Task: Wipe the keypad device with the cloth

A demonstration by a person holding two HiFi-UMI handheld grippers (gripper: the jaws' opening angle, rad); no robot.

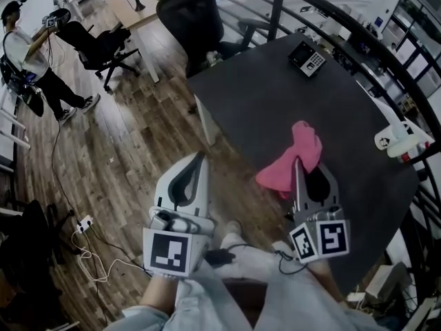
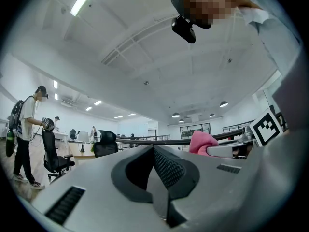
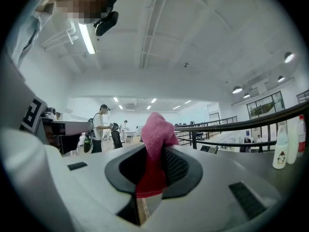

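- my right gripper (image 1: 298,178) is clamped shut on the pink cloth (image 1: 298,154); most of the cloth bunches up past the jaw tips, over the near part of the table.
- the keypad device (image 1: 307,58) lies at about twelve o'clock from that gripper, well apart, near the table's far edge. its long axis seems to run from ten to four o'clock, screen end at ten.
- my right gripper is clearly the nearer one. i judge the coming move to be a straight reach forward with the cloth.
- my left gripper (image 1: 198,164) has its jaws together on nothing, out over the wood floor (image 1: 131,164) at nine o'clock from the right.
- the dark table (image 1: 275,109) looks matte and bare between cloth and device.
- white bottles (image 1: 398,141) sit at its two o'clock edge, a curved railing (image 1: 358,29) beyond.
- a black office chair (image 1: 193,16) stands at eleven o'clock and a person (image 1: 31,57) stands far off at ten.
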